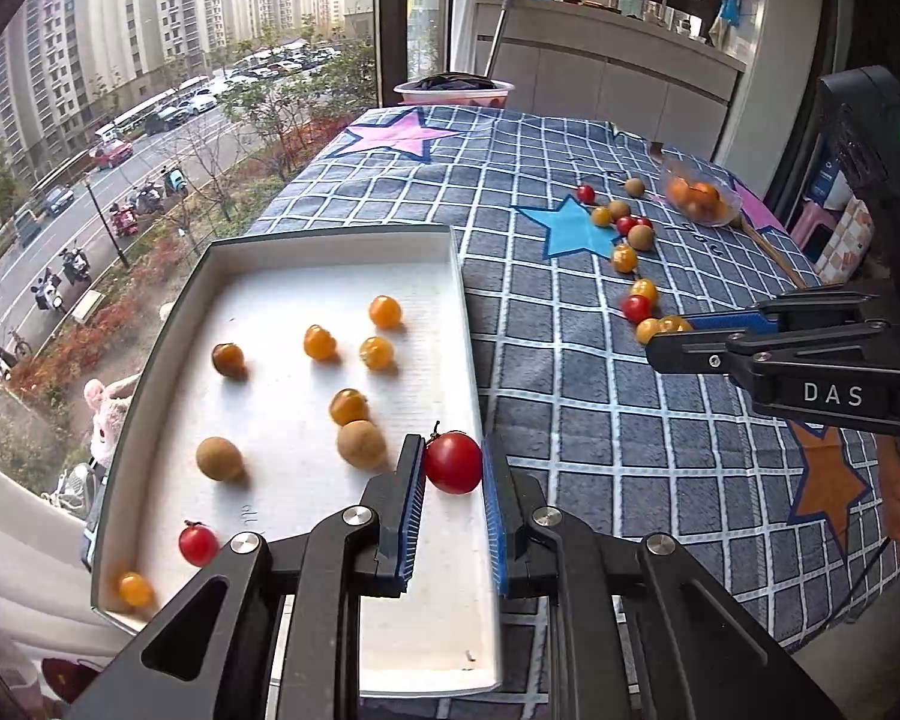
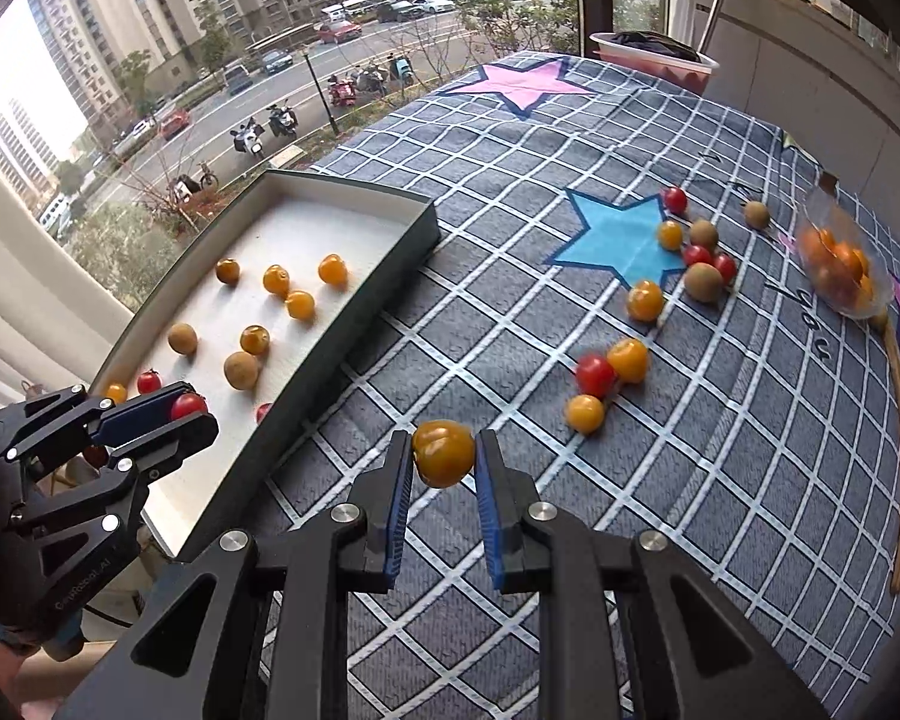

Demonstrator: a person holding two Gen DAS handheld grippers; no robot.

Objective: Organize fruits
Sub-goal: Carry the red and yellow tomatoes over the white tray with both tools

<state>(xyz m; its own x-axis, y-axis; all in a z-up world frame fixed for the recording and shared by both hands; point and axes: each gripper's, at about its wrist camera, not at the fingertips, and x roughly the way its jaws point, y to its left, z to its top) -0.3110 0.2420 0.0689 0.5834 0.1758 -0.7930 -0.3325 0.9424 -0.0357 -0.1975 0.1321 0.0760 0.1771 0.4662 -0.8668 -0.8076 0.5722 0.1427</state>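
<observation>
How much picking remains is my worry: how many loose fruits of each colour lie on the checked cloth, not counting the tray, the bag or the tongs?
Red tomatoes: 4
Orange fruits: 4
Brown fruits: 3
Total: 11

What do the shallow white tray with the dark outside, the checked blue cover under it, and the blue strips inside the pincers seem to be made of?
Shallow white tray: probably cardboard, matte; thin straight walls, sharp folded corners, like a box lid.
Checked blue cover: woven or quilted fabric, soft and matte, with sewn-looking stars.
Blue strips: likely rubber or soft plastic; finely ribbed faces, here pressing a red cherry tomato.
</observation>
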